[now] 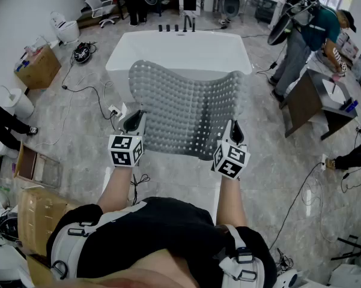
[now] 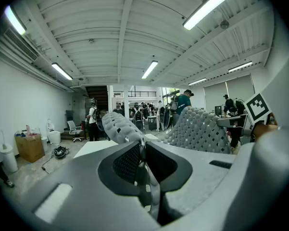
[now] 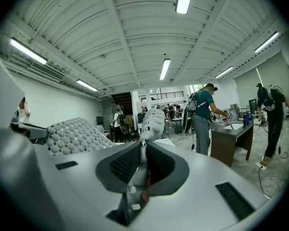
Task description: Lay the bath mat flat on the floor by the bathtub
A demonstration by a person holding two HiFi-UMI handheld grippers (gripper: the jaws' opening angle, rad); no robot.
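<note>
The bath mat [image 1: 186, 116] is off the floor. We hold it spread in the air at the centre of the head view, a grey perforated sheet that sags a little in its middle. Its far edge reaches up across the near rim of the bathtub [image 1: 180, 50].

Its near edge is held at two corners. The left gripper [image 1: 134, 122] has the lower-left corner and the right gripper [image 1: 234, 131] has the lower-right one. In the left gripper view the jaws of the left gripper [image 2: 142, 150] stand almost together, pinched on the thin edge of the mat [image 2: 197, 129], which rises beyond them. The right gripper view shows the same: the right gripper [image 3: 143, 153] is nearly closed on the mat's edge, and the rest of the sheet [image 3: 72, 134] billows to the left of the frame.

We judge the step in hand to be carrying and spreading; the laying itself is not yet done. The marble floor [image 1: 276, 161] beside the tub lies below and to either side of the mat. A socket and some cable lie on it at the tub's left.

Next we need to bring both grippers down together and keep the corners well apart so that the sheet stays stretched. We should let the far edge meet the floor near the tub before the near edge, and loosen both grips only once the mat rests flat.

A person in a teal top [image 1: 315, 29] works at a dark desk [image 1: 312, 101] at the upper right, well apart from us.
</note>
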